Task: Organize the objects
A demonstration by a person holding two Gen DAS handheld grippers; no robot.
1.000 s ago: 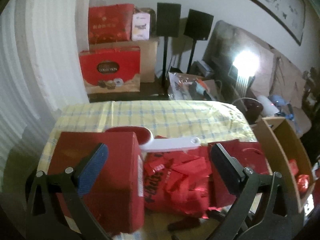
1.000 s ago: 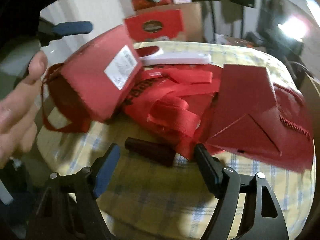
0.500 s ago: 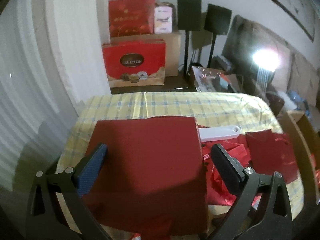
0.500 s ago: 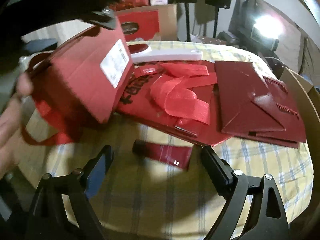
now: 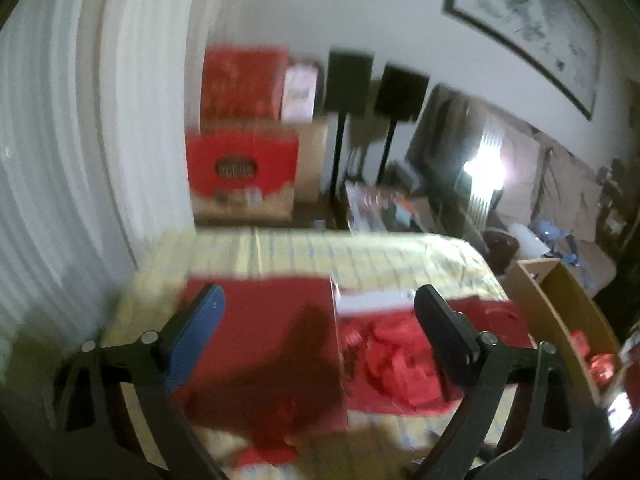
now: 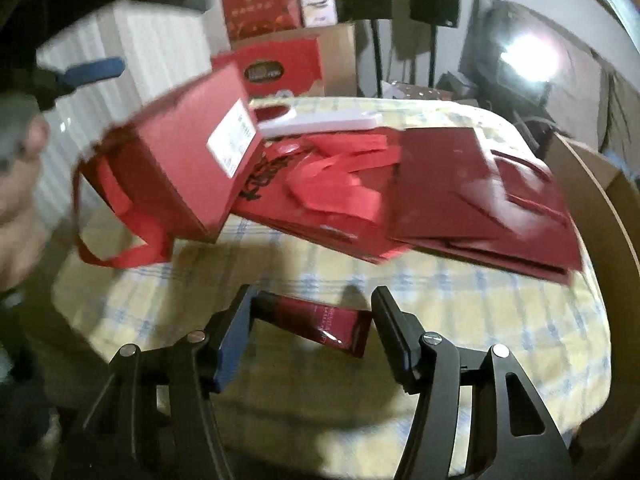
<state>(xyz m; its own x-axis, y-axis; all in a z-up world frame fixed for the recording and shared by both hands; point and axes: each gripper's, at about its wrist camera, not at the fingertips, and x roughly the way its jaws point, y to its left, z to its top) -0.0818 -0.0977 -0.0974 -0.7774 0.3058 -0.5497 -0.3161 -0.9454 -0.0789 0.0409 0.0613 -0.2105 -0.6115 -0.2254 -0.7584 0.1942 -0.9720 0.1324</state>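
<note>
A red gift bag with a white label lies tilted, its bottom leaning on a pile of red bags. In the blurred left wrist view its broad side sits between the jaws of my left gripper. Those jaws are closing slightly, and the right finger still stands apart from the bag's edge. My right gripper is closing around a dark red tube lying on the table. The tube lies lengthwise between the pads, with no firm press visible.
The table has a yellow checked cloth. A white long-handled tool lies behind the pile, and flat dark red bags lie to its right. An open cardboard box stands off the right edge. A person's hand is at far left.
My right gripper has come down over the dark red tube and its jaws have narrowed around it. The red gift bag sits lower in the left wrist view, which has tipped upward.
</note>
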